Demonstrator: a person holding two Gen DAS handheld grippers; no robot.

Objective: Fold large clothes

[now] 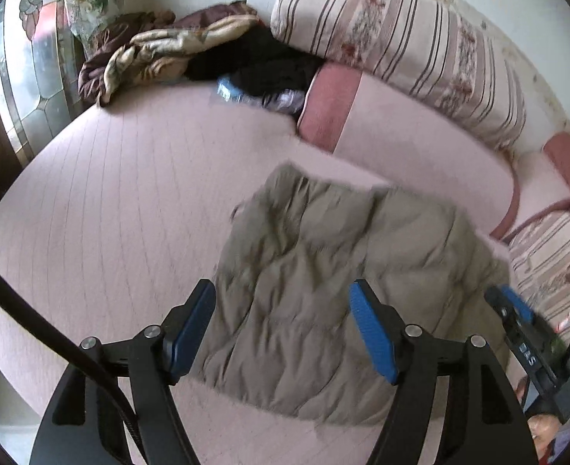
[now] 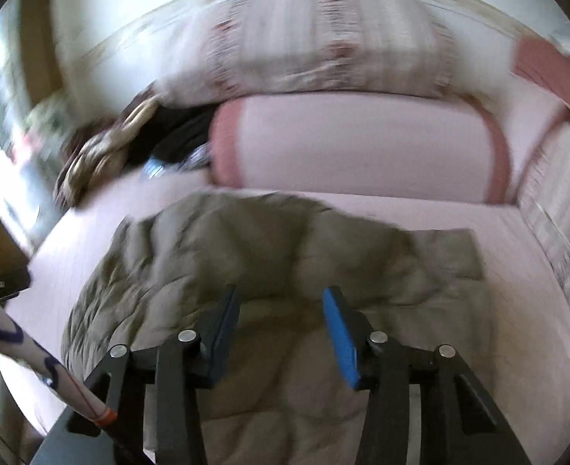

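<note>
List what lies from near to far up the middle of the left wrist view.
left gripper → quilted khaki jacket → pink bedsheet → pink pillow → striped floral cushion

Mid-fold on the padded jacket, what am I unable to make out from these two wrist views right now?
- Jacket near hem: left wrist view, covered by the left tool.
- Jacket's near part: right wrist view, motion-blurred and behind the right tool.
- Dark pile by the striped cushion: too dark to identify.
- Blue item: small, half buried.
- Right tool in left view: cut off, blurred.
</note>
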